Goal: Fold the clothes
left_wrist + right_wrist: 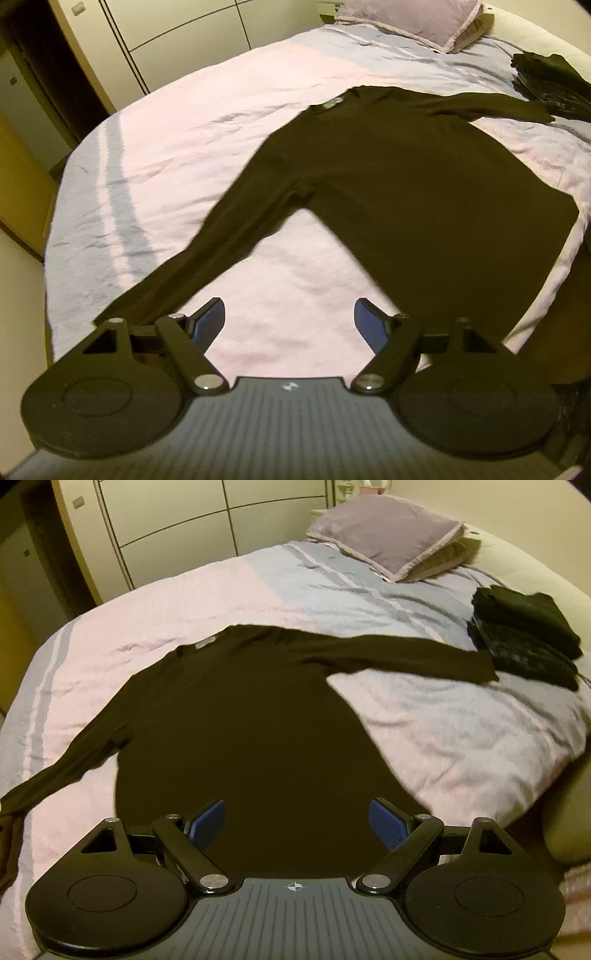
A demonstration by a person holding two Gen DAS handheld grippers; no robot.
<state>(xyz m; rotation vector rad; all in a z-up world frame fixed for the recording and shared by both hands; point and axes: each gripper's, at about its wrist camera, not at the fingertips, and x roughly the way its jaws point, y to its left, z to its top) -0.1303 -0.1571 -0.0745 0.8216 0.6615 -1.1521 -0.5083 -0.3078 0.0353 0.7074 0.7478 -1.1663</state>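
Right wrist view, black shirt (236,709) spread flat on bed (461,731), sleeves out, right gripper (297,821) above its hem, fingers apart, empty, left gripper (290,323) likewise wide, folded pile (524,635) beside pillow (388,546).

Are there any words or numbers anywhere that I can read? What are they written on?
No words or numbers can be read.
Neck label of the black long-sleeved shirt: a pale patch, too blurred to read.
Left gripper body: a small round mark, a sign, no letters.
Right gripper body: a small crosshair circle, no letters.
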